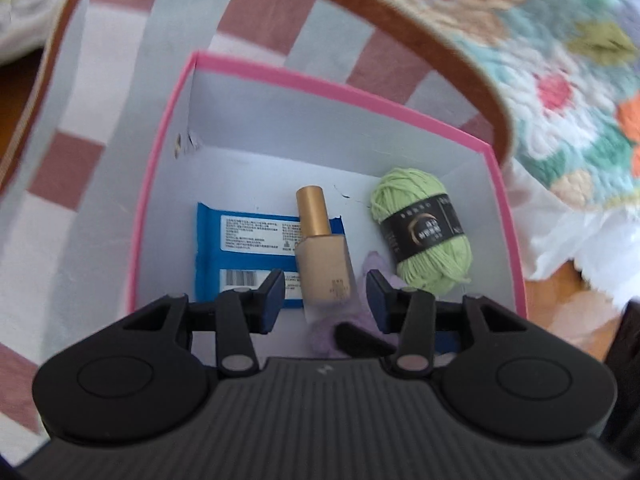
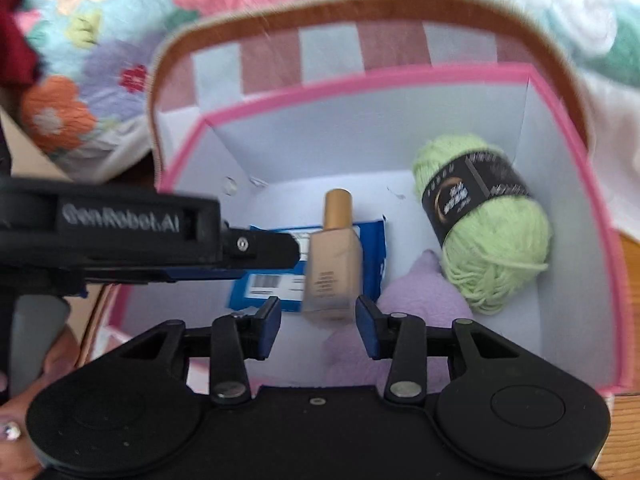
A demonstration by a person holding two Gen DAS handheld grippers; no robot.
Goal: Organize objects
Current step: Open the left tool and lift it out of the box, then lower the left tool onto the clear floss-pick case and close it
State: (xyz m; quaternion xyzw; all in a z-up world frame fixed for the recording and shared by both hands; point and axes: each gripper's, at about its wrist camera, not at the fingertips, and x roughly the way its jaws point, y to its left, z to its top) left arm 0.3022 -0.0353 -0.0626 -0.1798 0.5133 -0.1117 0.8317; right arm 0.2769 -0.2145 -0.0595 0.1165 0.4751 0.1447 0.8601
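A pink-rimmed box (image 2: 400,76) holds green yarn (image 2: 492,232) at its right wall, a blue packet (image 1: 244,240) and a bottle (image 2: 332,264) lying across it. Right gripper (image 2: 318,324) and left gripper (image 1: 326,300) hang above, jaws apart, empty.

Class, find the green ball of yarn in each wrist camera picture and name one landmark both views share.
Left wrist view: the green yarn ball lies right of centre, in the far right corner of the pink-rimmed box.
Right wrist view: the green yarn ball lies at right, against the box's right wall.
Shared landmark: the gold-capped foundation bottle, just left of the yarn in both.
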